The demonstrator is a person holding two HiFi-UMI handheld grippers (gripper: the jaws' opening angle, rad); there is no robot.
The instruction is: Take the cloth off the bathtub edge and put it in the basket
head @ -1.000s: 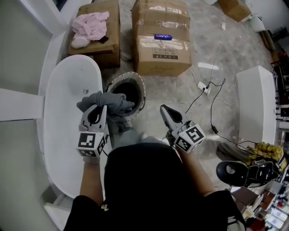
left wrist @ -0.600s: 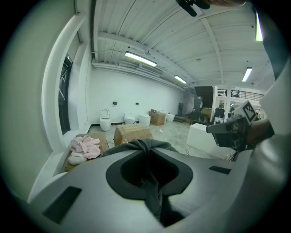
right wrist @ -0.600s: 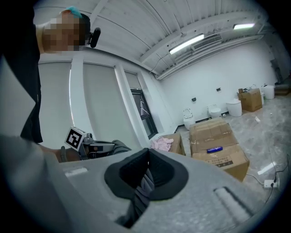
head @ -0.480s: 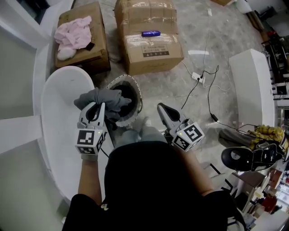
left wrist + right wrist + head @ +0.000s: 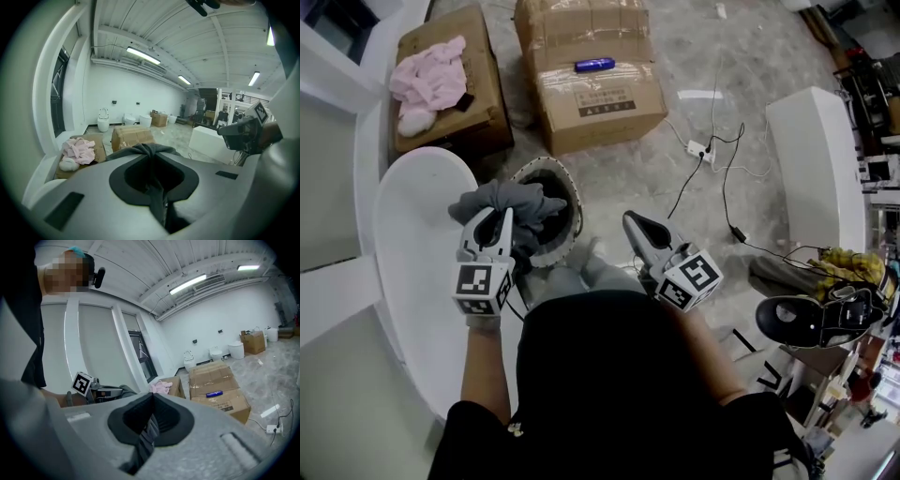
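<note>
Grey crumpled cloth (image 5: pixel 514 201) is clamped in the left gripper (image 5: pixel 500 217). The left gripper view shows a fold pinched in the seam btwn the closed jaws, w/ the rest bunched over the tips. The bulk of the cloth lies just ahead of the tips, its long axis running left-right. Its right end already overhangs the near-left rim of the round pale-rimmed basket (image 5: pixel 577 199).

So the basket mouth lies fwd & to the right of the left gripper, very near. My read: a short carry that way, then a release, should drop the cloth in. Part of it hangs over the white oval bathtub (image 5: pixel 412 272) side, so it may snag or drape on the rim if let go too soon.

The right gripper (image 5: pixel 632 222) has its jaws together w/ nothing btwn them. It sits on the far side of the basket, apart from the cloth. Left is clearly the nearer hand.

Floor is grey mottled stone or concrete. Ahead stand a large taped cardboard box (image 5: pixel 591 89) and a smaller brown cardboard box (image 5: pixel 478 122) carrying a pink fluffy cloth (image 5: pixel 427 75). Thin black & white cables (image 5: pixel 712 164) trail at right. Room round the basket looks ample.
</note>
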